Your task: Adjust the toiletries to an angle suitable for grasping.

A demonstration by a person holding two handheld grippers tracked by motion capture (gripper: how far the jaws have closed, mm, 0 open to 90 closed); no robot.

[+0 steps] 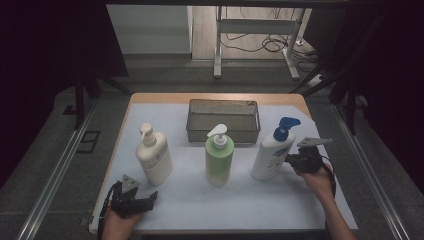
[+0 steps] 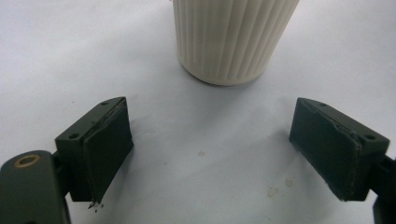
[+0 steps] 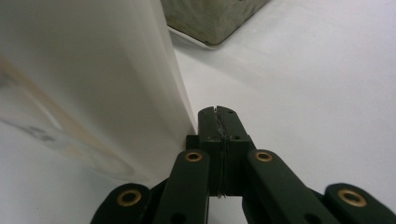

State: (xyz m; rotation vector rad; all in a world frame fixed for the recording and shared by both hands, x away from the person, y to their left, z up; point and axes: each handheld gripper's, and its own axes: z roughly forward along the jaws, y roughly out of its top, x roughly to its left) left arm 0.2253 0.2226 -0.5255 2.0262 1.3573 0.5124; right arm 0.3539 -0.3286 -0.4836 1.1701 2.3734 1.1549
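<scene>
White cloth (image 1: 200, 200) covers a wood table (image 1: 210, 97) w/ dark curtains either side & a lit floor w/ cables beyond.

Right gripper (image 1: 291, 159): jaws pressed flat together, nothing between them. In the right gripper view the closed tips (image 3: 218, 122) sit right against the side of the white bottle (image 3: 88, 84), touching or v. close, can't tell which. From above that white bottle w/ blue pump (image 1: 272, 152) leans, top tilted toward the right gripper, base on the cloth near the table's right side. Person's right hand (image 1: 316, 181) holds the gripper low, just right of the bottle.

Left gripper (image 1: 150, 196): jaws spread wide, empty, pads (image 2: 109, 144) apart over bare cloth. Straight ahead of them, a bit off, stands the ribbed base of the cream bottle (image 2: 233, 39). High view shows the cream pump bottle (image 1: 154, 157) upright at front left, left gripper near its foot, not touching.

Green pump bottle (image 1: 219, 157) stands upright between the other two, approx. centre. Behind it a wire mesh basket (image 1: 223, 131) sits toward the far edge, its corner also visible in the right gripper view (image 3: 212, 18) just past the white bottle.
</scene>
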